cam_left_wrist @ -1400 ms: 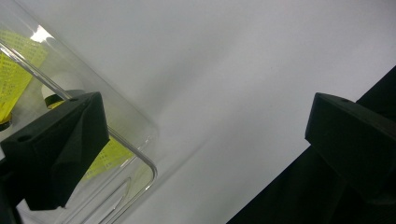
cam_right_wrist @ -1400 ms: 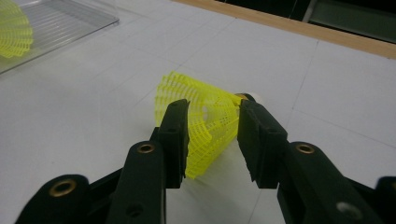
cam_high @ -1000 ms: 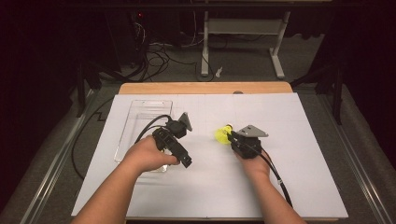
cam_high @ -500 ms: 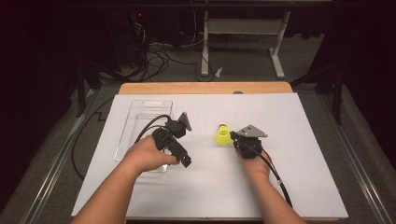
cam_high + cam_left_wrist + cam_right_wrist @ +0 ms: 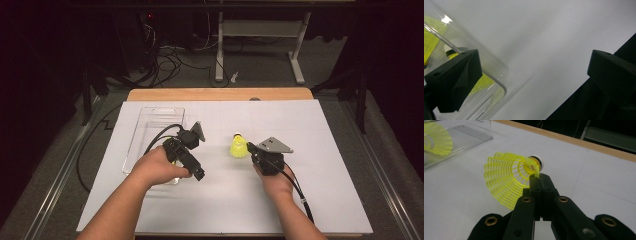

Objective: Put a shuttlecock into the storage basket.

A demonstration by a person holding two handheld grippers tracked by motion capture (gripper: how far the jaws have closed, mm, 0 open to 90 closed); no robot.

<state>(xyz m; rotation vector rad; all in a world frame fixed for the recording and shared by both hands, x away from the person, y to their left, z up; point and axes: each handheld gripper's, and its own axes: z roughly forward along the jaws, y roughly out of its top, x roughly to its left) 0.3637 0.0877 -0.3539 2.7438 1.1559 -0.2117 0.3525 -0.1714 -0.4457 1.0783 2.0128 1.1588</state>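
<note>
A yellow plastic shuttlecock (image 5: 238, 146) with a white cork is held low over the white table sheet. My right gripper (image 5: 249, 147) is shut on the edge of its mesh skirt. In the right gripper view the shuttlecock (image 5: 509, 178) lies sideways with its cork pointing away, pinched between the jaws of the right gripper (image 5: 539, 176). My left gripper (image 5: 187, 155) hovers by the near right corner of a clear plastic tray (image 5: 150, 122). The left gripper (image 5: 531, 67) is open with only bare sheet between its jaws. Yellow shuttlecocks (image 5: 430, 40) lie in the tray (image 5: 499, 72).
The white sheet (image 5: 310, 175) covers a wooden table whose far edge (image 5: 220, 94) shows. The tray (image 5: 461, 135) with a shuttlecock (image 5: 437, 141) in it sits to the left in the right gripper view. Cables and a stand's legs (image 5: 260, 55) lie on the floor beyond.
The shuttlecock in my right gripper has steadied and shifted very slightly. My left hand and gripper have stayed where they were.
</note>
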